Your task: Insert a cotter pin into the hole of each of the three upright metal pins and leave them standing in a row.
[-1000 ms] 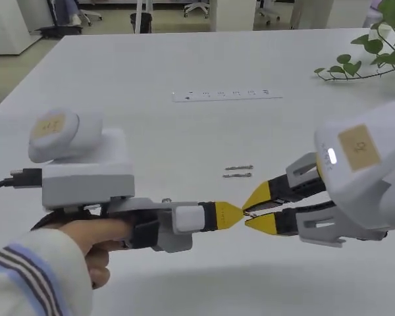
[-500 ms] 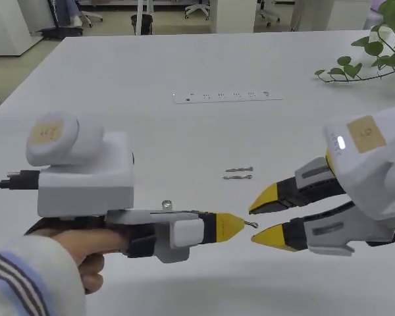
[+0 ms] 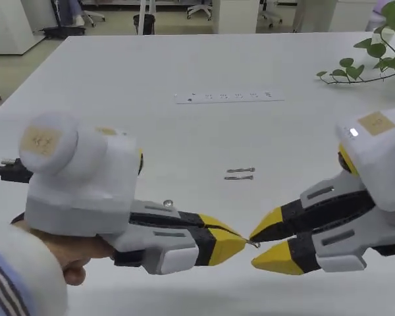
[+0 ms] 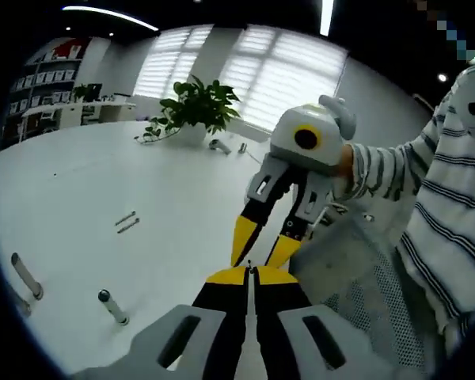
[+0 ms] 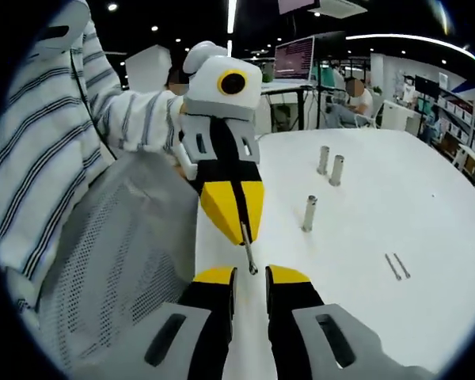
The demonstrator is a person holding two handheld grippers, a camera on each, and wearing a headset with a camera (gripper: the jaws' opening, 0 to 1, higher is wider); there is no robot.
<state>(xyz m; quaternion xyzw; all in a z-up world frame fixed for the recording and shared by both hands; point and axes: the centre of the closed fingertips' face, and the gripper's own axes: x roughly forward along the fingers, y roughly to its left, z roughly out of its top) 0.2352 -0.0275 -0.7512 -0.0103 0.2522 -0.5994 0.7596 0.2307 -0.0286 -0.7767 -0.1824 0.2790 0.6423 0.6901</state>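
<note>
Grey-white left tool [image 3: 240, 241], matching right tool [image 3: 255, 249], yellow-tipped jaws, striped sleeve [image 3: 16, 284], black cable [image 3: 2, 173]

I work at a wide white workbench [image 3: 118, 72]. A long white power strip [image 3: 228, 97] lies near its middle and a green leafy plant [image 3: 367, 45] at its far right corner. Beyond the workbench are bright windows with white blinds [image 4: 261, 75], and ceiling strip lights [image 5: 231, 14] hang above it.

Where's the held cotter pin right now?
Head view, lower centre: the cotter pin sticks out of the shut left claw, facing the open right claw, nearer the person than the two spare pins.
</note>
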